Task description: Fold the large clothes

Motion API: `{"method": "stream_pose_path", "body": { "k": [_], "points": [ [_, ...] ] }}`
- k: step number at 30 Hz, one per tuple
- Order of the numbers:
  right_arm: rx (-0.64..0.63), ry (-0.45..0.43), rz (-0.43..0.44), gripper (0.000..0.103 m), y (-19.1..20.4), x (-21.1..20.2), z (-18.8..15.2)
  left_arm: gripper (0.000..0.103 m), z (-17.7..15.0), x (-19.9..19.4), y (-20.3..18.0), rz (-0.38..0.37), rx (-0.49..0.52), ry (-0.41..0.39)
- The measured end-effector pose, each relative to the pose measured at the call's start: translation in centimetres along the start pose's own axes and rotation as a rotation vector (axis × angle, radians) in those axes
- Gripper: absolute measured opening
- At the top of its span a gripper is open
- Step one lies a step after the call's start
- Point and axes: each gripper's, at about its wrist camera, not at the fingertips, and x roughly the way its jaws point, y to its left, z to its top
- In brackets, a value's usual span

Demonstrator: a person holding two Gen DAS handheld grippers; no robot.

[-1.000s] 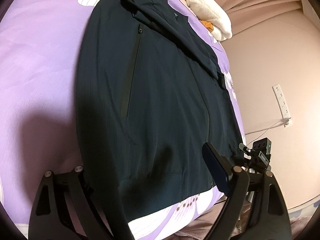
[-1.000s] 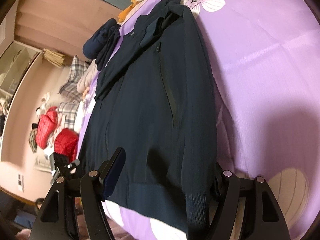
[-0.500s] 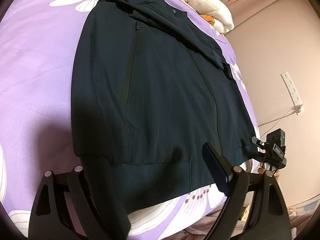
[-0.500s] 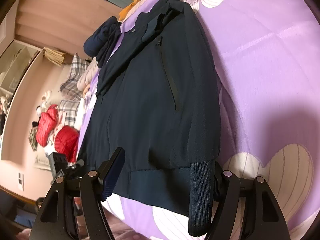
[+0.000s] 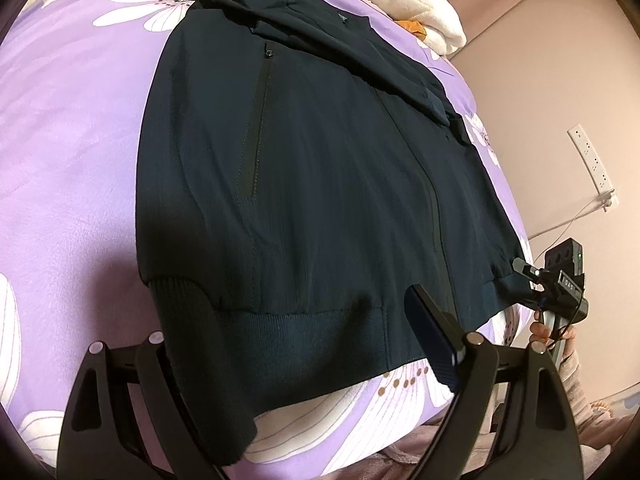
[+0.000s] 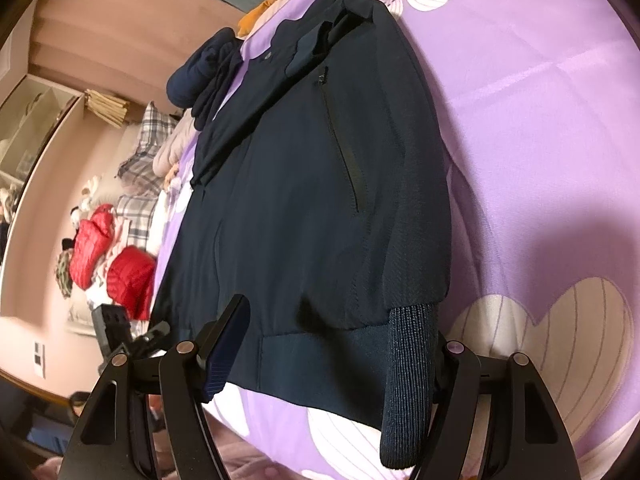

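Observation:
A dark navy zip jacket [image 5: 320, 168] lies front-up on the purple flowered bedspread [image 5: 68, 128], hem toward me, with both sleeves laid along its sides. My left gripper [image 5: 304, 364] is open over the hem's left part, and a ribbed cuff [image 5: 200, 380] lies against its left finger. In the right wrist view the jacket [image 6: 304, 184] fills the middle. My right gripper [image 6: 332, 364] is open over the hem's right part, with the other ribbed cuff [image 6: 406, 384] in front of its right finger. The right gripper also shows at the hem's corner in the left wrist view [image 5: 560, 280].
White and orange plush items [image 5: 416, 20] lie past the collar. A folded dark garment [image 6: 200, 72] sits at the bed's far edge. Red jackets [image 6: 108, 256] and plaid cloth are piled beyond the bed. A wall with a power strip [image 5: 592, 168] stands right of the bed.
Both grippers have drawn back toward the bed's foot. The ribbed hem and both cuffs have come fully into view. The jaws have stayed open.

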Motion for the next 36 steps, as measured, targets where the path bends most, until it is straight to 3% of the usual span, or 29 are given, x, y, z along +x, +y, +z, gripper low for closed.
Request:
{"method": "stream_pose_path", "body": {
  "k": [26, 36],
  "points": [
    [-0.029, 0.024, -0.012, 0.074, 0.5, 1.1, 0.9, 0.08, -0.6, -1.0, 0.6, 0.016, -0.02, -0.061],
    [-0.022, 0.001, -0.023, 0.074, 0.9, 1.5, 0.9, 0.066, -0.7, -1.7, 1.5, 0.02, -0.058, -0.071]
  ]
}}
